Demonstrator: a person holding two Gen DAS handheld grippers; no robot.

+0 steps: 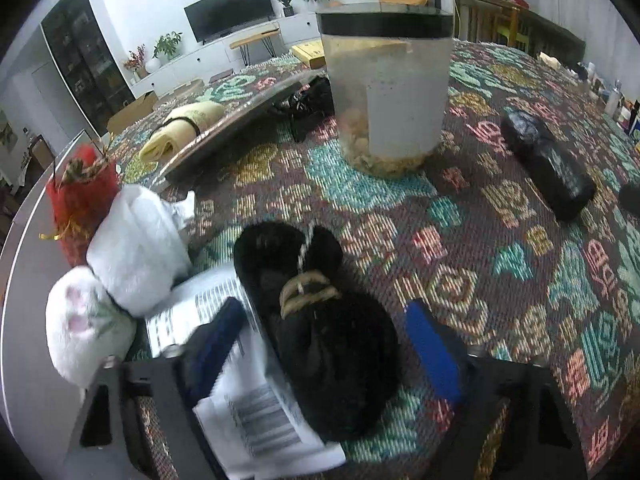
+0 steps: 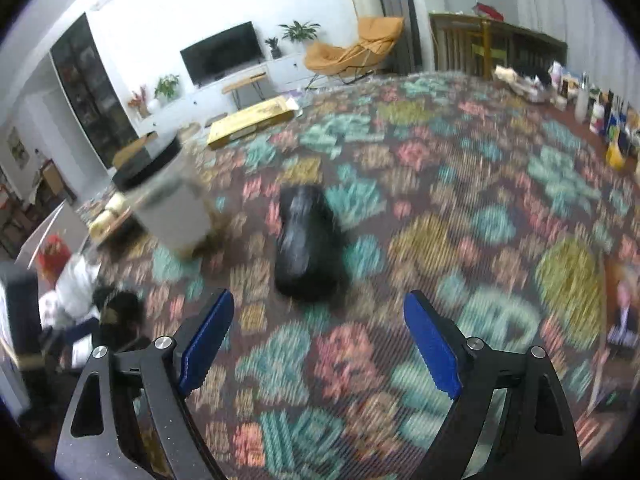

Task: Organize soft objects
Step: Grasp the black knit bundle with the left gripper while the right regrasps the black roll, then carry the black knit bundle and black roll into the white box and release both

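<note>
A black fuzzy pouch (image 1: 320,328), tied at the neck with twine, lies on the patterned tablecloth (image 1: 460,240), partly on a printed paper sheet (image 1: 248,400). My left gripper (image 1: 324,306) straddles it. The blue pads stand on either side and the left pad is clearly apart from the fabric. Two white plush pieces (image 1: 136,248) (image 1: 80,332) and a red bag (image 1: 80,196) sit at the left. My right gripper (image 2: 318,300) is open and empty over the cloth. A black wrapped bundle (image 2: 308,248) lies just beyond its fingertips. The right wrist view is blurred.
A clear jar with a black lid (image 1: 388,92) stands in the middle of the table. A dark tray (image 1: 224,132) behind it carries a rolled yellow towel (image 1: 180,132). The black bundle (image 1: 548,164) lies to the right. Bottles (image 2: 592,108) line the far right edge.
</note>
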